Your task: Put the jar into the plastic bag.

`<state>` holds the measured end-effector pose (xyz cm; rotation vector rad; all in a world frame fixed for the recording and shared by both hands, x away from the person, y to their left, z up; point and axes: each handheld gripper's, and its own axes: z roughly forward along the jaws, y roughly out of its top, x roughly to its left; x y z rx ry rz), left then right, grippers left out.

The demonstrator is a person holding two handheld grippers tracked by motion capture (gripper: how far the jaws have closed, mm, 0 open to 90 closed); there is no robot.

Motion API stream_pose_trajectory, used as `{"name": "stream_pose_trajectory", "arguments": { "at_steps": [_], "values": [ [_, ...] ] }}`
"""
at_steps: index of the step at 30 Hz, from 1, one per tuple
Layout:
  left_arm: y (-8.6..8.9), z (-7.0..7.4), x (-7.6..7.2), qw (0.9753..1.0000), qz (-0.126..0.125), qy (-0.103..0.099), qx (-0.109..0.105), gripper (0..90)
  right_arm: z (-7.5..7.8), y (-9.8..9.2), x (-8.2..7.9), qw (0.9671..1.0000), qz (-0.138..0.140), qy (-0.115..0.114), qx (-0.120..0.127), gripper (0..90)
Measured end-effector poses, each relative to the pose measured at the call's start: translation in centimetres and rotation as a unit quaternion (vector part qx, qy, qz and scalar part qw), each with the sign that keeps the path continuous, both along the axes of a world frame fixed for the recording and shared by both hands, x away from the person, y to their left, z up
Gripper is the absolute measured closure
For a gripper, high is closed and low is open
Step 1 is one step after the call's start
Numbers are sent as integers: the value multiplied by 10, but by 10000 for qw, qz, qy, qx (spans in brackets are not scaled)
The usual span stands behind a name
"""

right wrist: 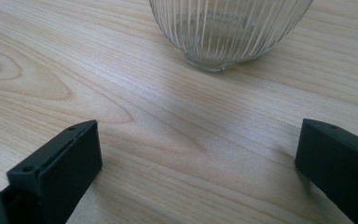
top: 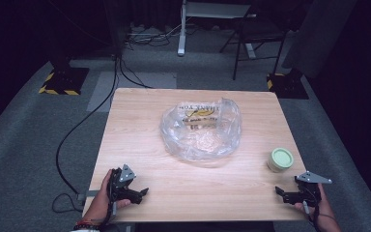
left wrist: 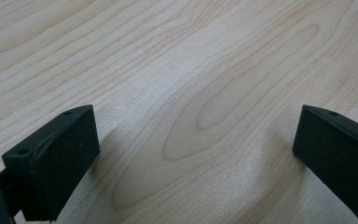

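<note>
A crumpled clear plastic bag [top: 202,129] with yellow print lies at the middle of the wooden table [top: 140,121]. A small ribbed glass jar [top: 280,160] with a pale green lid stands near the right edge; its ribbed glass base [right wrist: 228,32] sits just ahead of my right gripper's jaws. My right gripper [top: 280,193] [right wrist: 198,163] is open at the front right corner, a short way from the jar and holding nothing. Resting at the front left, my left gripper [top: 142,193] [left wrist: 196,154] is open too, with bare wood between its jaws.
Grey carpet surrounds the table. A black cable [top: 77,125] runs along the floor at the left. Hazard-striped stand bases [top: 63,82] [top: 285,83] sit at the far corners. A folding chair [top: 258,36] and a white desk leg [top: 182,29] stand behind.
</note>
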<state>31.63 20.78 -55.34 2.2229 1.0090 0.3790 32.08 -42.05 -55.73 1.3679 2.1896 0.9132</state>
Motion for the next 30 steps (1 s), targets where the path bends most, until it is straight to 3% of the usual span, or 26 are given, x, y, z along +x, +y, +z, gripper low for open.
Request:
{"name": "stream_pose_trajectory", "arguments": {
  "at_steps": [18, 30],
  "values": [
    [0, 0, 0, 10000, -1, 2, 1, 1, 5, 0, 3, 9997, -72, 195, -114, 21],
    [0, 0, 0, 10000, -8, -3, 9, 1, 15, -1, 2, 9995, -238, 102, -165, 26]
  ]
}}
